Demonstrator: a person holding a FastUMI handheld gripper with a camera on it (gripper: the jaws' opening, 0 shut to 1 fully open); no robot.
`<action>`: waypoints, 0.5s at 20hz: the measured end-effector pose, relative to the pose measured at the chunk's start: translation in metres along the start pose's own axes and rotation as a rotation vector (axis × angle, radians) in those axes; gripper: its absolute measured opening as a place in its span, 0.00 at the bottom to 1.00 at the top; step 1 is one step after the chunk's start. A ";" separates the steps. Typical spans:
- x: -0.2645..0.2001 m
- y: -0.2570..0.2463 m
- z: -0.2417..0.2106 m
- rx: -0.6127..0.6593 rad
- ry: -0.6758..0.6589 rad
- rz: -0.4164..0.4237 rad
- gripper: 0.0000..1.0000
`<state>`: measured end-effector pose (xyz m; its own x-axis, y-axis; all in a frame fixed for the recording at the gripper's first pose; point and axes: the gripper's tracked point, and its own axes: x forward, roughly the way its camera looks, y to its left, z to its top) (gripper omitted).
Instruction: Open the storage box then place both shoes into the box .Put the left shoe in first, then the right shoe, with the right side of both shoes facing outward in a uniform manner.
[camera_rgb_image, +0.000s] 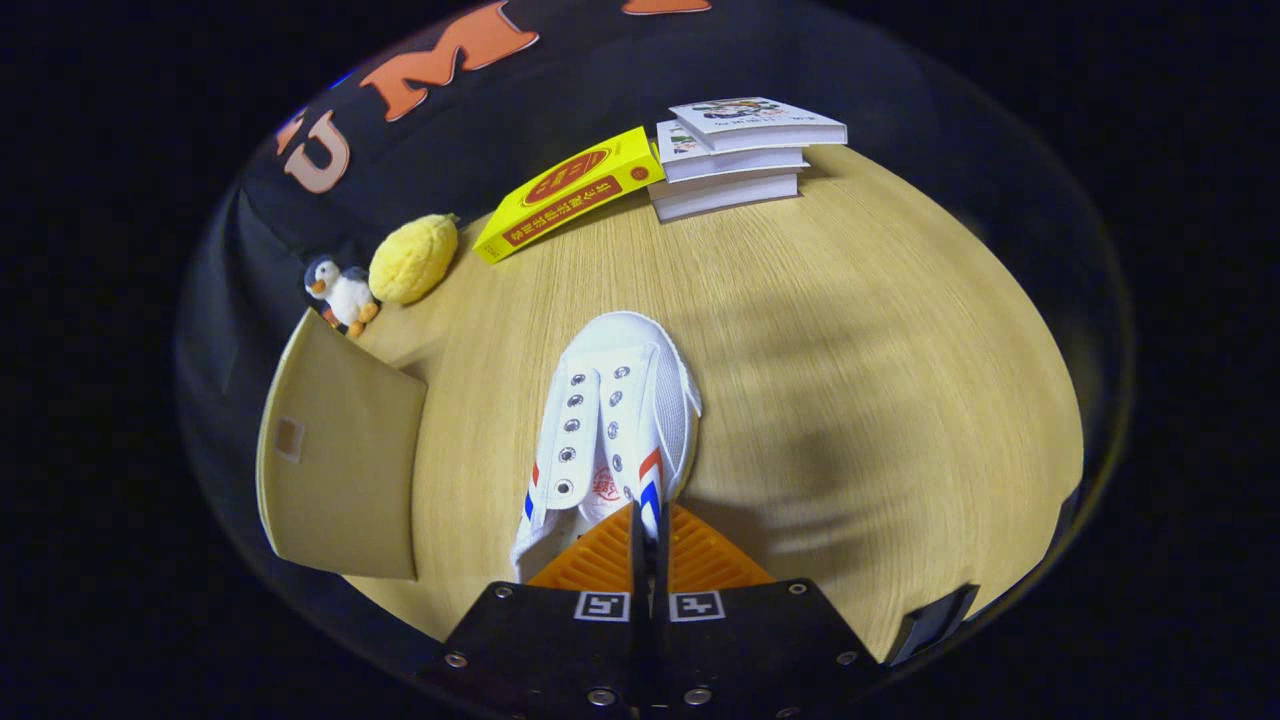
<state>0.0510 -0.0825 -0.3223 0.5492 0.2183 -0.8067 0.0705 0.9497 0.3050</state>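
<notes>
One white shoe (610, 420) pinched at its collar by the hand-held gripper (650, 530), toe pointing straight ahead, long axis along the fingers, open bench (850, 350) to its right, box flap (340, 460) left.

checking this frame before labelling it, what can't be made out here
- Shoe, gripper view: heel end hidden behind the orange fingers, so what the closed jaws pinch is unclear.
- Left or right shoe: cannot tell.
- Storage box: inside hidden by its beige panel.
- Second shoe: whereabouts unknown.
- Gripper: jaws together on the shoe's collar, contact itself hidden.
</notes>
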 end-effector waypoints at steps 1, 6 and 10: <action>-0.005 0.008 0.005 0.022 -0.012 0.029 0.00; -0.020 0.051 0.019 0.079 -0.055 0.146 0.00; -0.044 0.094 0.033 0.044 -0.100 0.185 0.00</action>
<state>0.0611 -0.0100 -0.2414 0.6363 0.3625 -0.6810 -0.0038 0.8842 0.4670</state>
